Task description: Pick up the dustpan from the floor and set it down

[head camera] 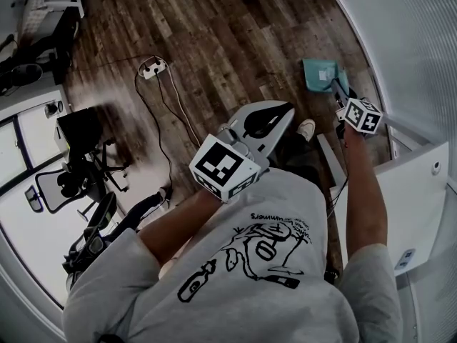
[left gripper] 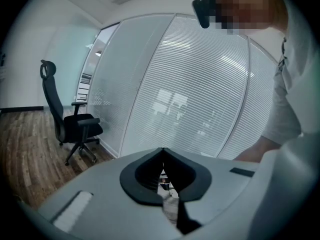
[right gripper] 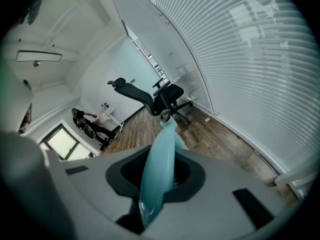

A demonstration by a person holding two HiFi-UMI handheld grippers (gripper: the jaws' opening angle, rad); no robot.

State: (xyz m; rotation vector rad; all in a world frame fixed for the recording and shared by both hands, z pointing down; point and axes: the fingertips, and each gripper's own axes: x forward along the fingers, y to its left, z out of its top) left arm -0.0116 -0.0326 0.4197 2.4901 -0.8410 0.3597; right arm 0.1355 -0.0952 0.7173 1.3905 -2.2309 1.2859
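Observation:
The teal dustpan (head camera: 318,74) is low over the wooden floor by the glass wall at the head view's upper right; I cannot tell whether it touches the floor. My right gripper (head camera: 337,91) is shut on its handle just behind the pan. In the right gripper view the teal dustpan handle (right gripper: 157,179) runs up between the jaws of the right gripper (right gripper: 162,156), and the pan itself is mostly hidden behind them. My left gripper (head camera: 288,109) hangs in front of my chest, apart from the dustpan. The left gripper (left gripper: 162,151) has its jaw tips together with nothing between them.
A power strip (head camera: 152,68) with trailing cables lies on the floor to the left. Black office chairs (head camera: 78,181) stand by the windows at far left, and another chair (left gripper: 70,124) stands by the blinds. A white cabinet (head camera: 407,191) stands close on the right. My shoe (head camera: 306,128) is near the dustpan.

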